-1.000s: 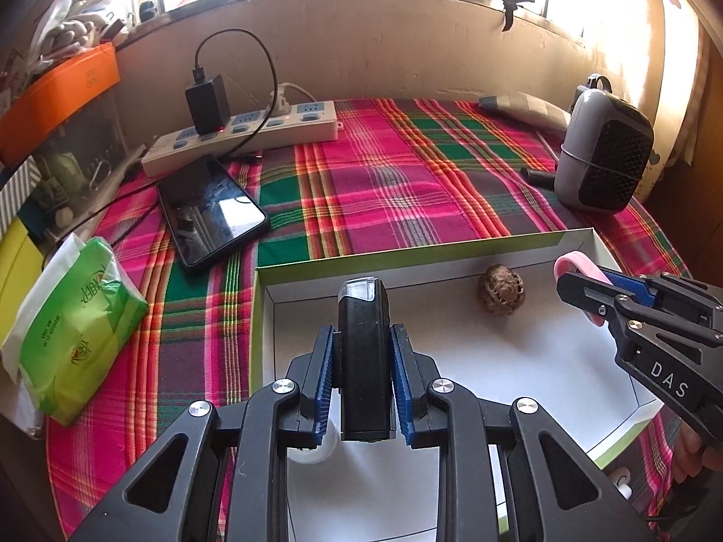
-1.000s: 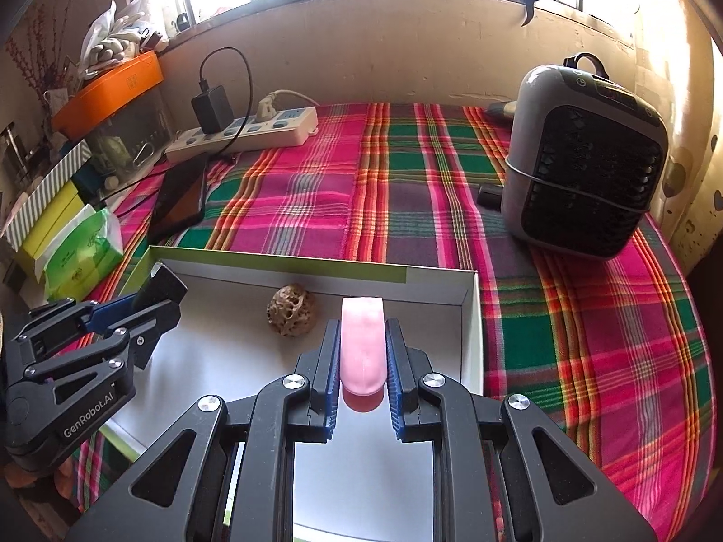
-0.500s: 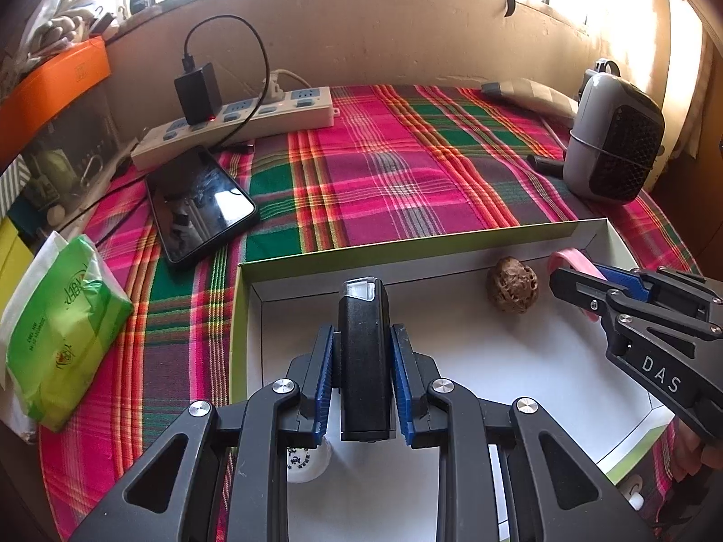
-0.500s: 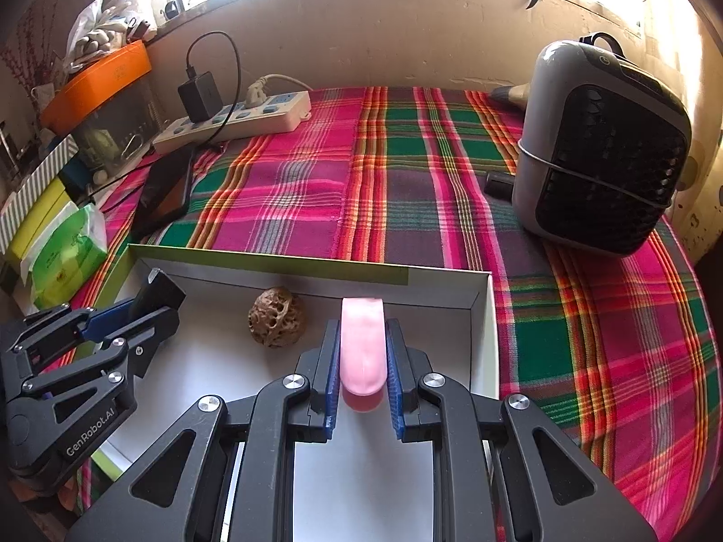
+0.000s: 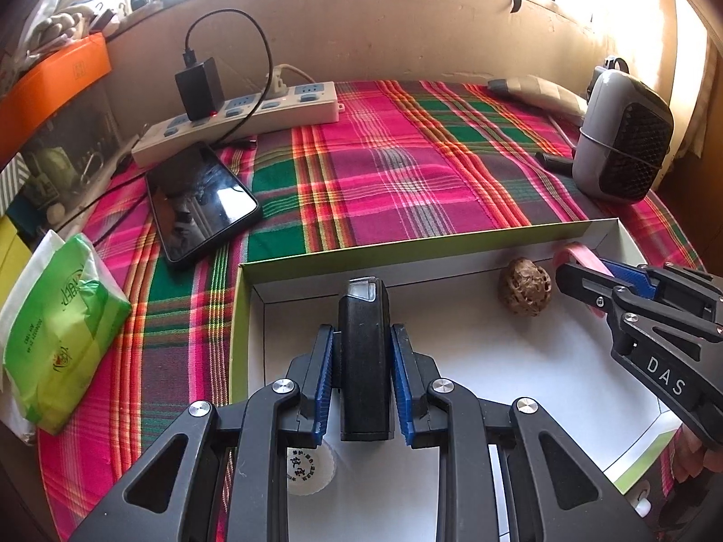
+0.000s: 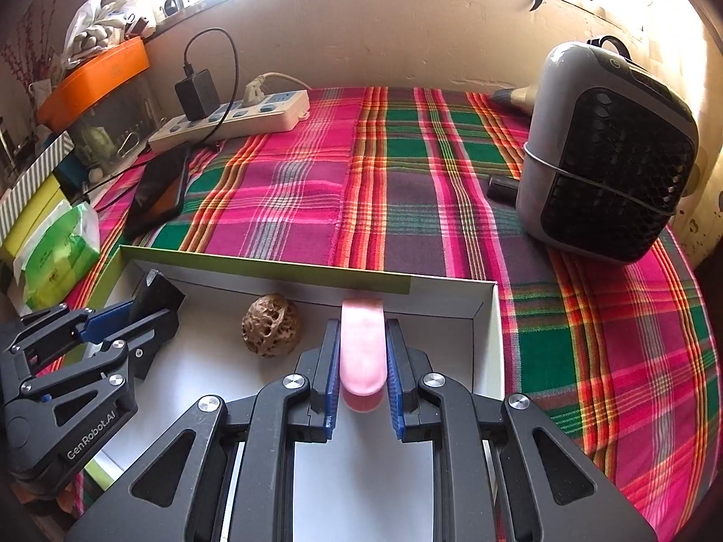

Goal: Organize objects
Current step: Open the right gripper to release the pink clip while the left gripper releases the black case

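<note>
Left gripper (image 5: 363, 352) is pinching a black block (image 5: 365, 361) between its blue pads, upright, over the box's left half near the far wall. Right gripper (image 6: 363, 352) is clamped on a pink strip (image 6: 363, 348), hanging near the box's far right corner. Can't tell what either item actually is.

Biggest thing is the plaid cloth (image 6: 406, 189), which covers the tabletop. On it sits the box (image 6: 271, 268), white inside with a green outer rim, at the near edge. The grey heater (image 6: 605, 153) stands at the cloth's right edge, well apart from the box. The power strip (image 5: 235, 124) runs along the far left edge, with a black charger (image 5: 199, 88) plugged in. The phone (image 5: 201, 203) lies face up just in front of the strip, between it and the box's far left corner. A green tissue pack (image 5: 58, 329) sits at the cloth's left edge.

Inside the box, a wrinkly brown nut (image 6: 270, 325) rests on the floor close to the far wall, between the two grippers and touching neither. There's also a small round white cap (image 5: 312, 469) with printed characters on the floor, under the left gripper.
</note>
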The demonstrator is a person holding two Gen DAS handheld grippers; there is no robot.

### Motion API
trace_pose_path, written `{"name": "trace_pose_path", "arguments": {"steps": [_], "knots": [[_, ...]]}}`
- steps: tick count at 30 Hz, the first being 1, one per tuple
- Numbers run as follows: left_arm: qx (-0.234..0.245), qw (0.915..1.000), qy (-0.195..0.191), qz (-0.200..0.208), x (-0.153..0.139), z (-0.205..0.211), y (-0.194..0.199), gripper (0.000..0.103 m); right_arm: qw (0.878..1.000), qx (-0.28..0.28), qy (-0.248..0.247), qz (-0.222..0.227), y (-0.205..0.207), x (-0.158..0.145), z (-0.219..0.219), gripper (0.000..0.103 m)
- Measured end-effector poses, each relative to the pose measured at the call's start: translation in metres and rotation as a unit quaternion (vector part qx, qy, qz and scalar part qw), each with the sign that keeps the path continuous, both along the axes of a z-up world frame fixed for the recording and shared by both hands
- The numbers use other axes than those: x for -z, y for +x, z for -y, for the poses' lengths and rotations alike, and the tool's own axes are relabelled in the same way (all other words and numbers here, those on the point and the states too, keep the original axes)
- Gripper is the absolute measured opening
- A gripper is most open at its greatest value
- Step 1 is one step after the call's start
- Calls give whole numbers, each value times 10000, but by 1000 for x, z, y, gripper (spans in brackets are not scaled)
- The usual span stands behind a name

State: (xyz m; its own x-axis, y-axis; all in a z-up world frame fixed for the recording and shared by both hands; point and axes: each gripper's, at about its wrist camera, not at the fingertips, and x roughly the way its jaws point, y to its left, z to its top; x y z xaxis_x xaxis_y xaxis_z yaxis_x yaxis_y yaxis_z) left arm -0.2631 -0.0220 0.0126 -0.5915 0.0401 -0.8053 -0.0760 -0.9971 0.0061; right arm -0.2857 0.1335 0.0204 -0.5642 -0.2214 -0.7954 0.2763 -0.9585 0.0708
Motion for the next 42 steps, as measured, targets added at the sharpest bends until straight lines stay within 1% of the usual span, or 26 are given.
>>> {"name": "trace_pose_path", "arguments": {"steps": [23,26,28,30,34,42], "knots": [[-31,10000,32,18,1,2,-1,22,10000,16,-33,-38,-1,1,1,19],[-36,10000,79,24,1,2,-1,23,10000,3,-61,-45,0,1,1,24],[-36,9999,121,23,0,3,0,23,10000,18,-81,-51,1,0,1,36],[-22,9999,134,1,-1,3,1,26,9999,53,-110,-50,1,0,0,39],[-21,9999,160,-26,-4,3,4,28,9998,89,-154,-30,2,-1,-2,39],[-26,9999,115,-84,-9,2,12,29,9998,83,-110,-143,8,-6,-1,39]]}}
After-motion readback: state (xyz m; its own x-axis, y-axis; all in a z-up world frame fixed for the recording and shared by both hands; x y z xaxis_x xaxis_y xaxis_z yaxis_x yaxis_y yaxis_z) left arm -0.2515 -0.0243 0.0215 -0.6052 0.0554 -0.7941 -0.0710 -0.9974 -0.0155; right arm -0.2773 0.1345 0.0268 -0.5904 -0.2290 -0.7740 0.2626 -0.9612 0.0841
